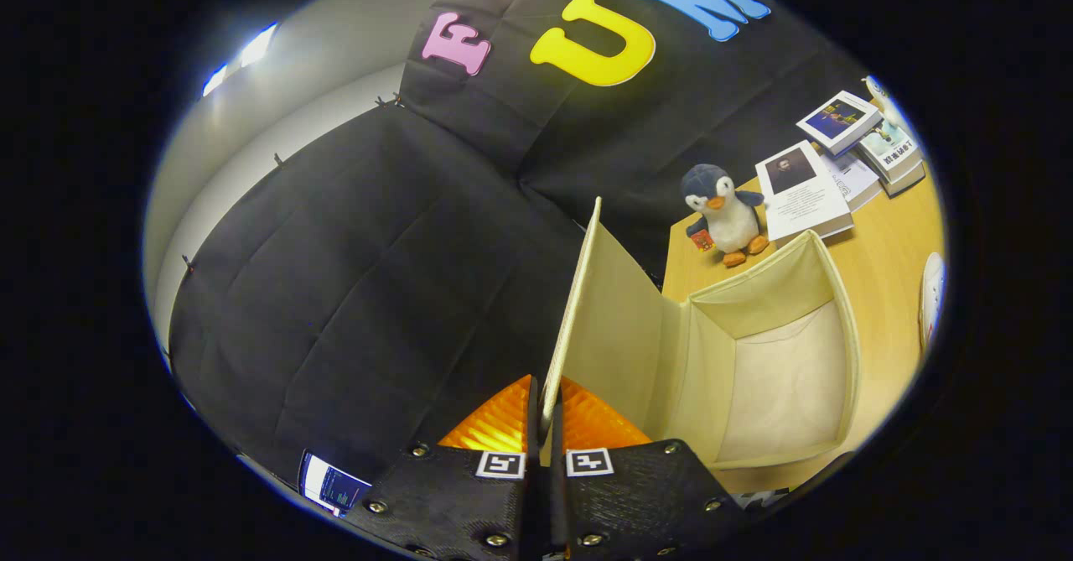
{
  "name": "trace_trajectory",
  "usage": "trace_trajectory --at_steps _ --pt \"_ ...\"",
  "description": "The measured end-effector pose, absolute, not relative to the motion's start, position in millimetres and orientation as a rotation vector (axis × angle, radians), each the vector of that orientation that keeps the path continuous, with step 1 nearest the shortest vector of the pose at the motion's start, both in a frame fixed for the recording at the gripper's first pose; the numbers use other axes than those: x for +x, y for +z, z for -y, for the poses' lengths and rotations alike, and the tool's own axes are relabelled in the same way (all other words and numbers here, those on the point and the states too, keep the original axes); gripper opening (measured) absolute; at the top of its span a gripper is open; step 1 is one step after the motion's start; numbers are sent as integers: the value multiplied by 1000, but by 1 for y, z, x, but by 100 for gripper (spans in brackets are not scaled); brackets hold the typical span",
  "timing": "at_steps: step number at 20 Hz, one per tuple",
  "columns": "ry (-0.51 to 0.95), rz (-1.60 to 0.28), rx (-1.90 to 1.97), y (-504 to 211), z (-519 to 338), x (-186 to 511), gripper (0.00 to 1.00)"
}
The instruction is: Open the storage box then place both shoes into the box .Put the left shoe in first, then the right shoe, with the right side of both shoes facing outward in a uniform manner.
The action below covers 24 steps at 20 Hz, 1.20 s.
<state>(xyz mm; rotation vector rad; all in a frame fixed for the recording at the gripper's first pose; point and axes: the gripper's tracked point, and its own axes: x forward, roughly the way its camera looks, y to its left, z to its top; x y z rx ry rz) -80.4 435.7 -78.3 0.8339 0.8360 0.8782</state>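
Note:
My gripper (545, 414) is shut on the thin edge of the storage box's lid (608, 326), both fingers pressing on it. The cream fabric lid stands raised, swung up from the box (826, 293). The box lies open on the wooden table, and its pale inside holds nothing. Past the far side of the box, a white shoe (932, 297) with a blue edge lies on the table, partly cut off.
A plush penguin (723, 213) stands on the wooden table (880, 259) just beyond the box. Several books (838, 167) lie behind and beside it. A black cloth wall rises behind the table. A small lit screen (331, 484) sits low beside my fingers.

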Motion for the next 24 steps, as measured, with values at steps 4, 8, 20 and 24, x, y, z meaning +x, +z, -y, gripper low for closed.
trace_trajectory --at_steps 4,8,20,24 --pt "903 -849 822 -79 -469 -87 4" --pt "946 -838 775 -75 -496 -92 20" --pt "892 -655 429 -82 -451 -67 97" --pt "799 -596 351 -87 -402 -41 97"
